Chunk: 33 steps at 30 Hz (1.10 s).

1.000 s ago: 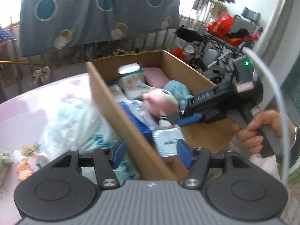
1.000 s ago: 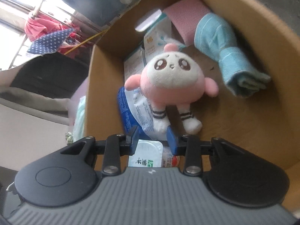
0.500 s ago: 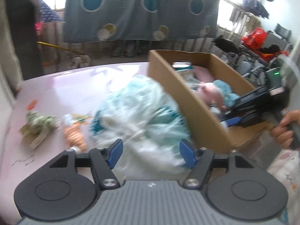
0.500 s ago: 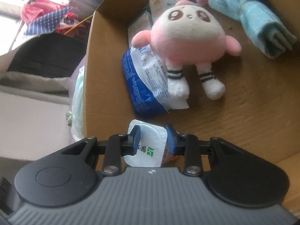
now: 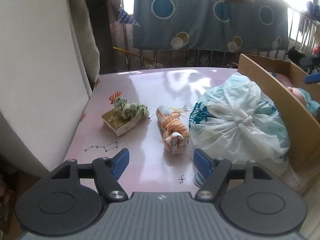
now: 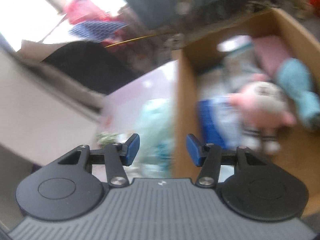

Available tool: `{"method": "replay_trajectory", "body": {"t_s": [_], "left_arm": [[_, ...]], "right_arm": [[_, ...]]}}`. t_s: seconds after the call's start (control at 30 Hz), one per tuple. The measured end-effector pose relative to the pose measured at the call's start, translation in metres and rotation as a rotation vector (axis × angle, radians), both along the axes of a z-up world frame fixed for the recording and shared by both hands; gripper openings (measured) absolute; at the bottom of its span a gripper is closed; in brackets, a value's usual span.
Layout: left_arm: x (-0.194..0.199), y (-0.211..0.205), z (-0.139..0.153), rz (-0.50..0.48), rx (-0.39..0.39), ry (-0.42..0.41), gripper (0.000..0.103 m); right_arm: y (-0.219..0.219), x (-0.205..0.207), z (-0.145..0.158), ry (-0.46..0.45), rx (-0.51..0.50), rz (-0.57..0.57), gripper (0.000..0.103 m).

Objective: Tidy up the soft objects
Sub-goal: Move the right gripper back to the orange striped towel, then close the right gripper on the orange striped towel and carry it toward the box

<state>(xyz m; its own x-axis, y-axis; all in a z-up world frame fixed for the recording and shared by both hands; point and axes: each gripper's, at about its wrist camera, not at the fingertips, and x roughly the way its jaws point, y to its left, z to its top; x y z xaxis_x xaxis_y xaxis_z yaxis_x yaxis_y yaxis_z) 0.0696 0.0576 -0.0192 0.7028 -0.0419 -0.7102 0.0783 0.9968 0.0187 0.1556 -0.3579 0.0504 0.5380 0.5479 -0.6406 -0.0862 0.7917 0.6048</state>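
Observation:
My left gripper (image 5: 161,161) is open and empty, low over the pink table (image 5: 140,84). Just ahead of it lies an orange-striped rolled cloth (image 5: 173,130). A green patterned cloth (image 5: 130,107) rests on a small gold box (image 5: 119,123) further left. A tied plastic bag (image 5: 238,120) sits to the right, against the cardboard box (image 5: 280,100). My right gripper (image 6: 163,148) is open and empty, above the box's left wall (image 6: 184,110). Inside the box are a pink plush (image 6: 264,104), a blue towel (image 6: 300,88) and a blue packet (image 6: 210,120). The right view is blurred.
A white wall panel (image 5: 40,70) borders the table on the left. A blue circle-patterned cloth (image 5: 210,18) hangs on railings behind. A small striped item (image 5: 198,180) lies by my left gripper's right finger.
My left gripper swung left from the box to the table's loose cloths. My right gripper drew back and up out of the box, let go of the white packet, and opened wider.

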Motion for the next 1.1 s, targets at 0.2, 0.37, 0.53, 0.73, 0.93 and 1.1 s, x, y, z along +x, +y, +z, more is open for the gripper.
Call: {"method": "replay_trajectory", "body": {"t_s": [0.2,0.37,0.53,0.73,0.93,1.1], "left_arm": [[0.022,-0.001,-0.011,-0.037,-0.018,-0.022,0.072],[0.066,0.006,-0.033,-0.07,-0.119,0.038,0.072],[0.104,0.007,-0.06,-0.056,-0.16,0.111,0.065],[0.119,0.011,-0.079,-0.077,-0.225,0.168,0.059],[0.116,0.008,-0.083,-0.097,-0.253,0.17,0.041],[0.098,0.005,-0.058,-0.099,-0.229,0.12,0.04]], "right_arm": [[0.104,0.048,-0.014,0.052,0.04,0.19,0.051],[0.179,0.1,-0.046,0.148,-0.001,0.282,0.05],[0.234,0.142,-0.091,0.246,-0.106,0.328,0.049],[0.268,0.151,-0.132,0.3,-0.203,0.37,0.05],[0.274,0.145,-0.144,0.295,-0.189,0.374,0.039],[0.259,0.134,-0.127,0.269,-0.097,0.352,0.038]]}}
